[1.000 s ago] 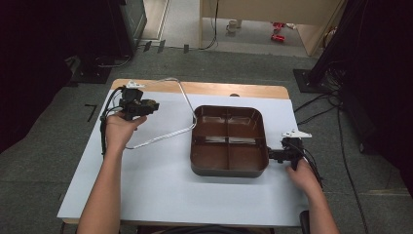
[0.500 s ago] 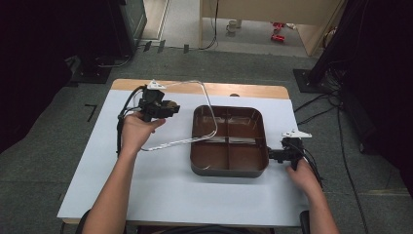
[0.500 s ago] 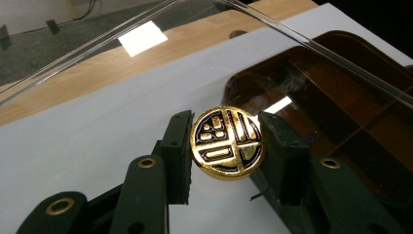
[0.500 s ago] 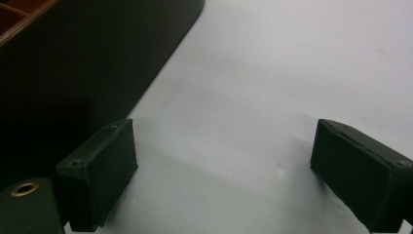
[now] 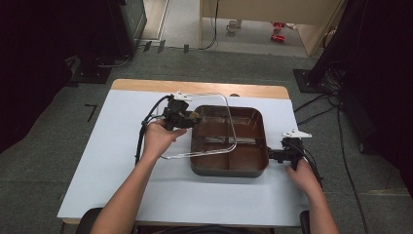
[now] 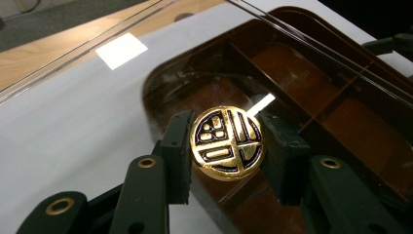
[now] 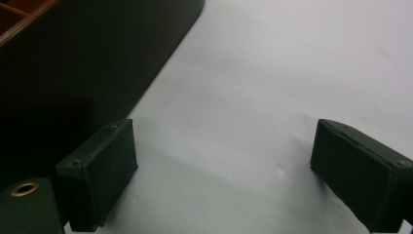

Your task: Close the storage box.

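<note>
The left gripper (image 5: 192, 117) pinches the clear lid (image 5: 214, 127) by its gold round knob (image 6: 227, 144) to hold it over the brown tray (image 5: 229, 168), while the right gripper (image 5: 272, 155) waits wide open beside the tray on the white table (image 5: 107, 146).

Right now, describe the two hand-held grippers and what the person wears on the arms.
Both the left gripper and right gripper are black, each topped by a pale three-cornered plate and trailing a black cable. Close up, the fingers are blocky black pads on black links with brass-coloured rivets; the right's pads look alike. Forearms are bare, no sleeves in view.
</note>
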Motion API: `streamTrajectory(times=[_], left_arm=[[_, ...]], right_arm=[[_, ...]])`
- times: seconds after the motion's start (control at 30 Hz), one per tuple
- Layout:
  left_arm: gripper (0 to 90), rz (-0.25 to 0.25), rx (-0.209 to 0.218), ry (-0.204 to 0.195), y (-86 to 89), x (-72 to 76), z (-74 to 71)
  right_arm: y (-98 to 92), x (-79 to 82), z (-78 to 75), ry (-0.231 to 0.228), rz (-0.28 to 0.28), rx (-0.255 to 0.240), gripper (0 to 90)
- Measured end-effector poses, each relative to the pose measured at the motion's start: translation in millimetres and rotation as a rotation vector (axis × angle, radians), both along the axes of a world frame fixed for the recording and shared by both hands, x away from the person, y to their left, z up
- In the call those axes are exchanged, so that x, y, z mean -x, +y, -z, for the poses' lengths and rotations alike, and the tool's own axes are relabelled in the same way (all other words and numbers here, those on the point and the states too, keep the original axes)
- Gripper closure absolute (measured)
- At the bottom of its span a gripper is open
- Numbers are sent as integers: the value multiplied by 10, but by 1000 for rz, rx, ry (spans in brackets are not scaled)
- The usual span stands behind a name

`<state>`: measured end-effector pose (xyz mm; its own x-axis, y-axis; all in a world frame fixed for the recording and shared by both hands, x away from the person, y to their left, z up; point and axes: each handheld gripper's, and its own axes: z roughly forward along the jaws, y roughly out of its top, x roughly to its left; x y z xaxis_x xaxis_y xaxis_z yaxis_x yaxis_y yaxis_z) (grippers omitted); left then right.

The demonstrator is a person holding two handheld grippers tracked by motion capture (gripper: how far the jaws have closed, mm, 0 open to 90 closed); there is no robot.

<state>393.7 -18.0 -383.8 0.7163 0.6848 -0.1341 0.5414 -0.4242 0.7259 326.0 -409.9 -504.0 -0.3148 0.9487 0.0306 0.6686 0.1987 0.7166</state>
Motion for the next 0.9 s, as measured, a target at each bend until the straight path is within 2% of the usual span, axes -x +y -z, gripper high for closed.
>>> streamTrajectory(times=[0.2, 0.43, 0.67, 0.73, 0.9], left_arm=[[594, 36, 18, -2, -206, 78, 50], [594, 81, -12, -12, -464, 133, 98], [593, 132, -39, 0, -757, 145, 163], [594, 136, -40, 7, -834, 141, 191], [594, 135, -89, 8, -991, 155, 269]], right_arm=[[0, 0, 1, -1, 0, 0, 91], [1, 0, 1, -2, 1, -1, 91], [1, 0, 1, -1, 1, -1, 91], [1, 0, 1, -1, 1, -1, 91], [0, 0, 1, -1, 0, 0, 91]])
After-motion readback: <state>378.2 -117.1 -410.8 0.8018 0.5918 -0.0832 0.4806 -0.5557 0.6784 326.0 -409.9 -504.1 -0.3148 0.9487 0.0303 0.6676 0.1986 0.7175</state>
